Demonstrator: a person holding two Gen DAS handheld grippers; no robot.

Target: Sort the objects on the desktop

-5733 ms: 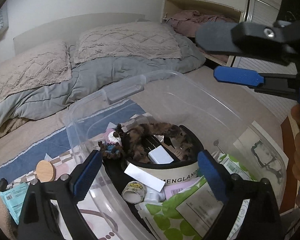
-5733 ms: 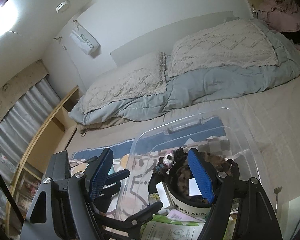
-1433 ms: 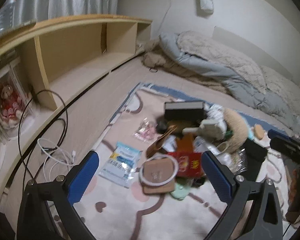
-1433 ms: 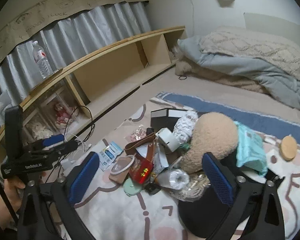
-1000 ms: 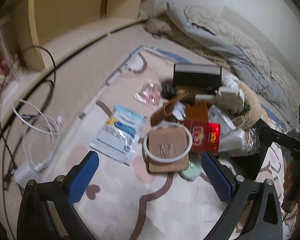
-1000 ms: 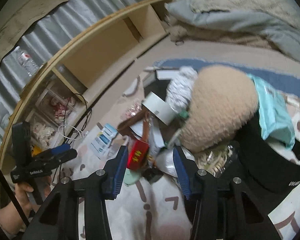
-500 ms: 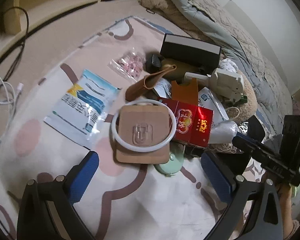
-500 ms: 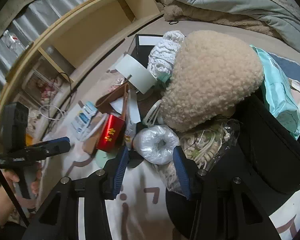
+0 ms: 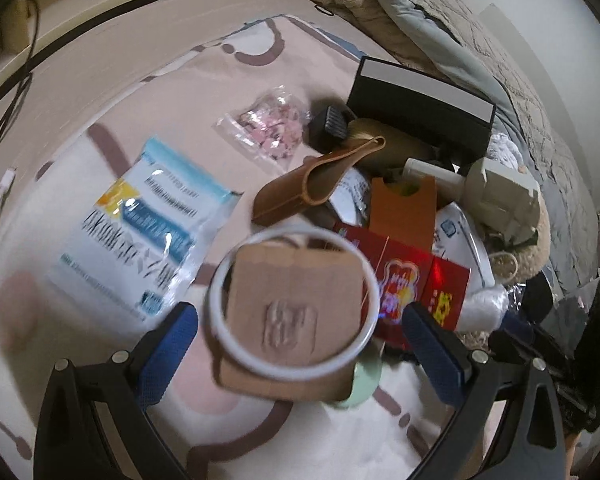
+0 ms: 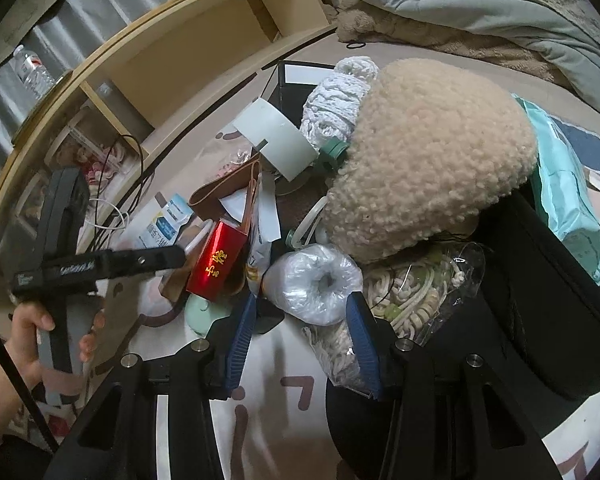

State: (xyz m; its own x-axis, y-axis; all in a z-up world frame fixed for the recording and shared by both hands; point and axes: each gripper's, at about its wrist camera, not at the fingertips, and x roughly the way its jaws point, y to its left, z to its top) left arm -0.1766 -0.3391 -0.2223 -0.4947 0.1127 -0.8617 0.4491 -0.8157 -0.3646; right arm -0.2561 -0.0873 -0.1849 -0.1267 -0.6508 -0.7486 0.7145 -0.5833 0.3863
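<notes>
As the left wrist view showed it, the left gripper (image 9: 300,344) had its fingers spread wide and empty, and between them lay a white ring (image 9: 294,304) resting on a brown card sleeve (image 9: 290,320), both on the patterned rug (image 9: 100,360) at the near edge of the pile. The ring looked thin, stiff and light, so I judged it would slip easily from the pads; the flat card under it seemed better taken by one edge, since it lay flush with the rug. Just beside them were a red box (image 9: 404,276), a pale green disc (image 9: 360,388) partly under the card, and a blue-and-white sachet (image 9: 148,224) to the left, well apart from the heap. In the right wrist view, the right gripper (image 10: 302,340) had its fingers partly open, holding nothing, and a roll of thin clear plastic bags (image 10: 314,280) lay just in front of the gap, not yet between the pads. This roll seemed soft, light and slippery; a hold across its middle should compress it a little and keep it. A bag of cord (image 10: 412,288) touched it on the right, and a fluffy beige plush (image 10: 428,152) leaned over both, so it could shift when the roll is pulled.
</notes>
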